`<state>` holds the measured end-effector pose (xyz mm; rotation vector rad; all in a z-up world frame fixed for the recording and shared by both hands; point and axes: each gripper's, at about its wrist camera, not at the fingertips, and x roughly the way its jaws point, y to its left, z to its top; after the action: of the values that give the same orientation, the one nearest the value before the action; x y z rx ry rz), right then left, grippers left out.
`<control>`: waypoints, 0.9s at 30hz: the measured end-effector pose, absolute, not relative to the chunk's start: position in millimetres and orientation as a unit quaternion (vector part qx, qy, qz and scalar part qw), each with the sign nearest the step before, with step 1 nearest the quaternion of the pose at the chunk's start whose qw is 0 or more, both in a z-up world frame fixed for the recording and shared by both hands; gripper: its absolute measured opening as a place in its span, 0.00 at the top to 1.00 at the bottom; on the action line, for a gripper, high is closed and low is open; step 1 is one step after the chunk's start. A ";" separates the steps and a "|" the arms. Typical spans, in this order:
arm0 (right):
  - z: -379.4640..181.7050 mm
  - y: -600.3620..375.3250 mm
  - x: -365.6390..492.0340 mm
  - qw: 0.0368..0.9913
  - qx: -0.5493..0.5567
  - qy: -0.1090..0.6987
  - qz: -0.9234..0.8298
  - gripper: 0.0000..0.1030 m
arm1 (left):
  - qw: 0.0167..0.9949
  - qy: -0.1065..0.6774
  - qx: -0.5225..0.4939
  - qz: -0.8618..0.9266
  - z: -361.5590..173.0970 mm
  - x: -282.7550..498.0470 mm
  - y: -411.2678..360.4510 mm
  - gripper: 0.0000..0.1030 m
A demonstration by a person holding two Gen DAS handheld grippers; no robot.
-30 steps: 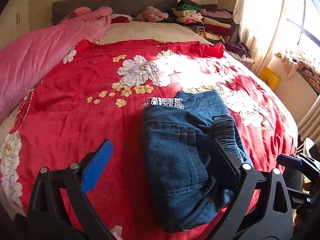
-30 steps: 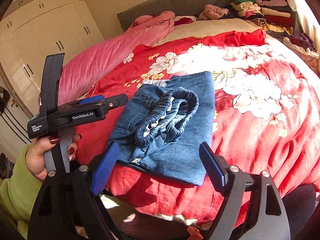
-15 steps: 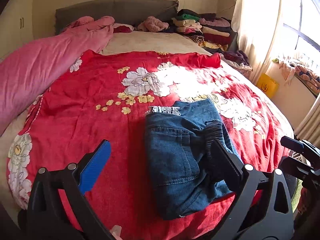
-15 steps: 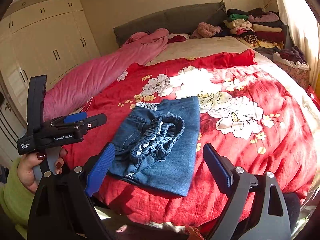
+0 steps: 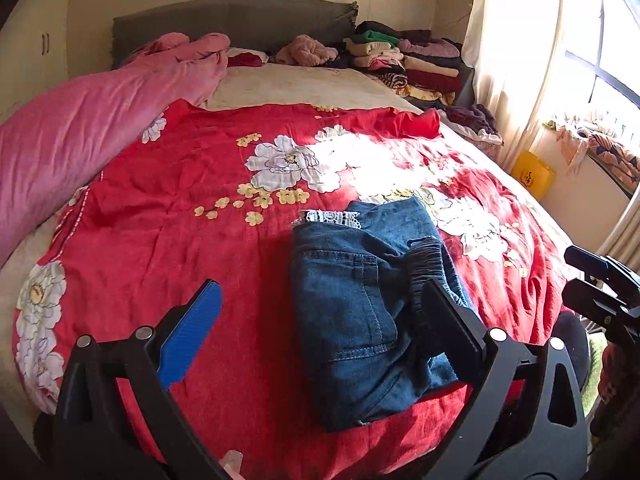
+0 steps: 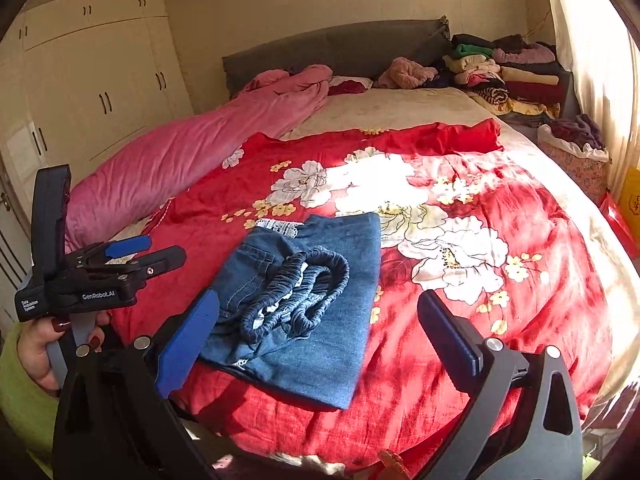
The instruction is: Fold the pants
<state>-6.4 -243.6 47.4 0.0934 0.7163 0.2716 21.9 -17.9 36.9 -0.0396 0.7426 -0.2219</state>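
Note:
The blue denim pants (image 5: 360,312) lie folded into a compact bundle on the red floral bedspread (image 5: 180,216), near the foot of the bed. Their elastic waistband (image 6: 300,292) lies bunched on top, and white lace trim (image 5: 330,217) shows at the far edge. My left gripper (image 5: 320,316) is open and empty, held back above the bundle's near end. My right gripper (image 6: 320,328) is open and empty, also held back from the pants (image 6: 304,300). The left gripper shows from the side in the right wrist view (image 6: 132,256).
A pink duvet (image 5: 80,128) lies along the bed's left side. Stacks of folded clothes (image 5: 404,56) stand by the grey headboard (image 5: 240,20) at the back right. A curtain and window (image 5: 560,60) are on the right, wardrobes (image 6: 92,92) on the left.
Both grippers have pulled back and up from the pants, which look smaller and farther now. The pants have not moved.

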 end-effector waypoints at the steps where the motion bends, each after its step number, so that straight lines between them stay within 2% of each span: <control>1: 44.5 -244.7 -2.1 0.926 0.044 0.353 0.130 0.04 | 0.925 0.364 -0.019 -0.107 34.4 22.4 -18.0 0.09; 13: -29.7 -250.3 77.2 0.879 0.056 0.457 0.122 0.06 | 0.906 0.414 -0.008 -0.093 -16.8 57.6 -23.7 0.09; 15: -40.0 -246.8 87.6 0.872 0.047 0.470 0.126 0.12 | 0.902 0.422 -0.010 -0.093 -25.9 65.5 -24.0 0.09; 17: -51.4 -245.3 96.2 0.862 0.048 0.486 0.132 0.22 | 0.898 0.429 -0.011 -0.095 -33.6 72.6 -24.8 0.09; 21: -65.6 -245.5 106.6 0.850 0.063 0.501 0.152 0.26 | 0.891 0.440 -0.019 -0.108 -46.0 83.5 -28.4 0.10; 23: -68.3 -246.0 109.0 0.847 0.072 0.500 0.163 0.26 | 0.886 0.446 -0.025 -0.123 -51.6 87.0 -31.7 0.17; 25: -68.9 -243.9 110.6 0.847 0.071 0.497 0.174 0.28 | 0.883 0.446 -0.036 -0.142 -54.0 87.8 -36.0 0.45; 27: -69.7 -241.4 111.7 0.843 0.077 0.496 0.192 0.41 | 0.885 0.441 -0.023 -0.146 -52.4 86.9 -44.2 0.54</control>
<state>111.7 -241.4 -69.7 0.1627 1.0476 0.4062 86.9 -44.2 -52.4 -0.0483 0.9180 -0.3034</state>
